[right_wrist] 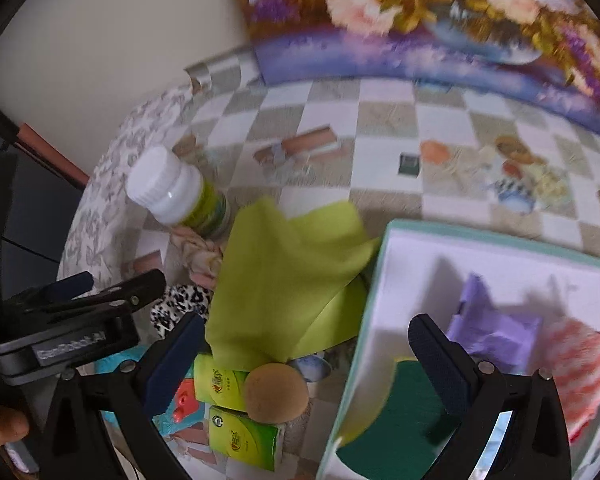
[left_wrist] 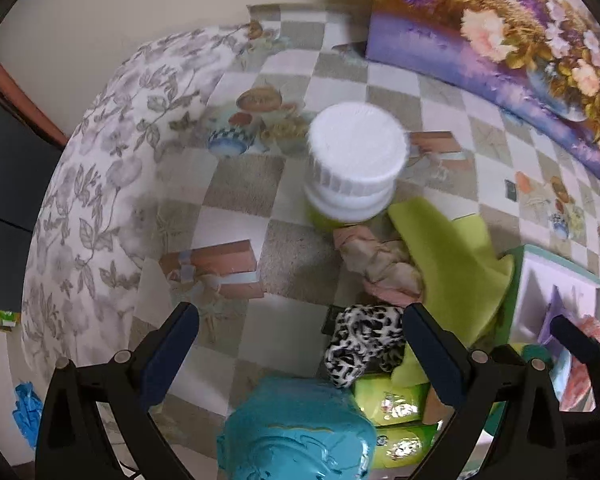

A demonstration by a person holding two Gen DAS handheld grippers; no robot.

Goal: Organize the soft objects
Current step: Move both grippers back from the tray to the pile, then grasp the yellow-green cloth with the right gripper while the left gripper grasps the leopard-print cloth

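Both my tongs are spread wide and hold nothing: the left gripper (left_wrist: 300, 344) hovers over the checkered tablecloth (left_wrist: 236, 184) beside the leopard-print scrunchie (left_wrist: 364, 340), and the right gripper (right_wrist: 306, 344) hangs at the edge of the teal box (right_wrist: 370, 280). The lime-green cloth (right_wrist: 292, 276) lies against that box, beside the white-capped bottle (right_wrist: 172, 192), while a purple cloth (right_wrist: 496, 328) already lies inside the box.

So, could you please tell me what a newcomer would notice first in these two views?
Probably the lime-green cloth, draped over the clutter just left of the teal-rimmed box. Next, the white-capped bottle standing behind the cloth on the checkered tablecloth. The big floral painting leaning at the back also draws the eye.
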